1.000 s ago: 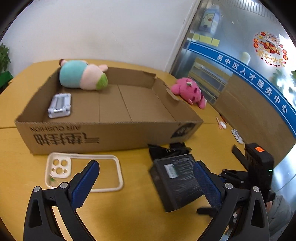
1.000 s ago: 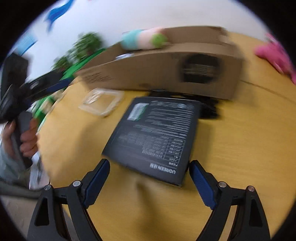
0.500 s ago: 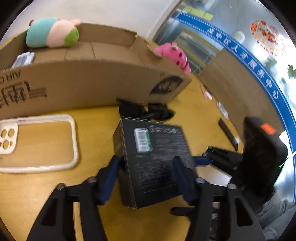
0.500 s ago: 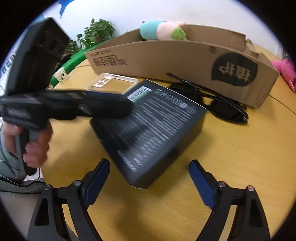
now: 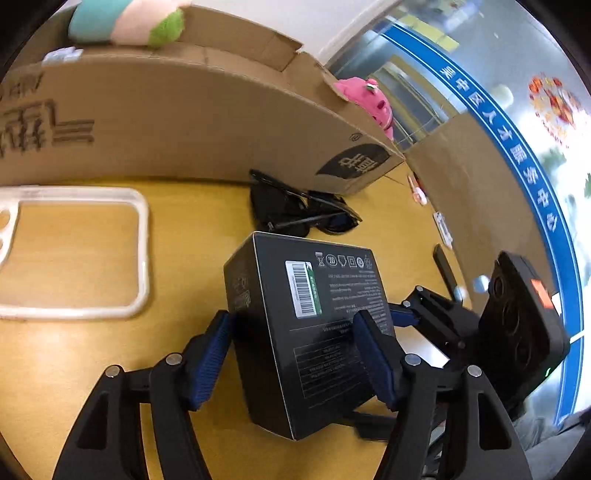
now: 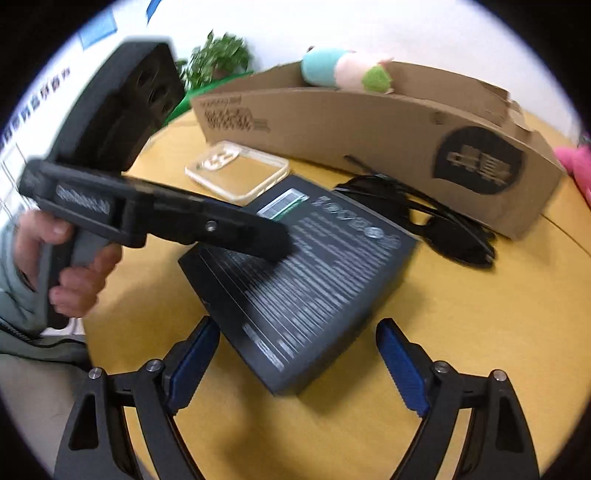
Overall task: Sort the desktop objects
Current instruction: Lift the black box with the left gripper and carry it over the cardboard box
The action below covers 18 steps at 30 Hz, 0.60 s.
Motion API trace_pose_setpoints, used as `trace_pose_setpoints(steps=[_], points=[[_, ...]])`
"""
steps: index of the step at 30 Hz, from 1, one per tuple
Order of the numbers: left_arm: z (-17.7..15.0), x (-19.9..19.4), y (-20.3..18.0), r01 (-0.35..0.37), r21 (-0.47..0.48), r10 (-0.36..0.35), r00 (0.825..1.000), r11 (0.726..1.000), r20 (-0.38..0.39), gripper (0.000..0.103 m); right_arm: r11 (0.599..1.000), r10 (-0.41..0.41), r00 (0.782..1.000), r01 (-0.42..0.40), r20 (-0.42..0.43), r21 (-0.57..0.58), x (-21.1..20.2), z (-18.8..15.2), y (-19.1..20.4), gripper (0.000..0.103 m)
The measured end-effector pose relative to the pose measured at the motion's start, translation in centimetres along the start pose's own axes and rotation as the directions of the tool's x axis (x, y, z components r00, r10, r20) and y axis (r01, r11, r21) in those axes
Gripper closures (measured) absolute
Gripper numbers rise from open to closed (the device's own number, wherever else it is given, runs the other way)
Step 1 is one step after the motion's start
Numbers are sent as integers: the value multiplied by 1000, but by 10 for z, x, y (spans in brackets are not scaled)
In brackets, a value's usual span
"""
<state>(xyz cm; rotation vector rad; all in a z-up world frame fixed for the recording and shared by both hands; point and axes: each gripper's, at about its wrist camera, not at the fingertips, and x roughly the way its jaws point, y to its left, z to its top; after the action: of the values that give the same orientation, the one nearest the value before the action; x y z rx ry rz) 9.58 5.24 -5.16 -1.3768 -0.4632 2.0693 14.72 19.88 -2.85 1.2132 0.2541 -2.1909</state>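
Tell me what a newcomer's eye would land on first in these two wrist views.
The black box in the middle of the yellow table, with the left gripper straddling its near end, its jaws having just been opening a little, and the right gripper open on the box's other side. Behind it stands a long cardboard box with a pastel plush toy inside, black sunglasses at its foot.

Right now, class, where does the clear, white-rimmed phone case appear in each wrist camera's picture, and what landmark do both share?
Left wrist view: the clear, white-rimmed phone case lies at the left edge, flat on the table, in front of the cardboard box wall.
Right wrist view: it sits upper middle, beyond the black retail box.
Shared landmark: the long brown cardboard box, directly behind the case in both.
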Motion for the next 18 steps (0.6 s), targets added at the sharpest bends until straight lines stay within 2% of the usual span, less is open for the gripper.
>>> trace_pose_setpoints(steps=[4,8,10,12,18], points=[[-3,-7,1,-24,6,24,1000,1000,13,32,1000,-20,1000,21,19,-22,0,1,8,18],[-2,-18,-9,-86,52,84,996,995,41,33,993,-93,996,94,14,-70,5,10,25,18],[1,-28,-15,-109,61,105,992,992,73,35,990,-108,994,110,26,-85,1,15,31,18],[6,-49,-21,-127,53,117,982,991,150,41,992,-102,993,106,61,-72,-7,23,32,18],[33,-91,-32,-152,80,127,957,985,261,41,982,-137,981,153,140,-111,-30,67,40,18]])
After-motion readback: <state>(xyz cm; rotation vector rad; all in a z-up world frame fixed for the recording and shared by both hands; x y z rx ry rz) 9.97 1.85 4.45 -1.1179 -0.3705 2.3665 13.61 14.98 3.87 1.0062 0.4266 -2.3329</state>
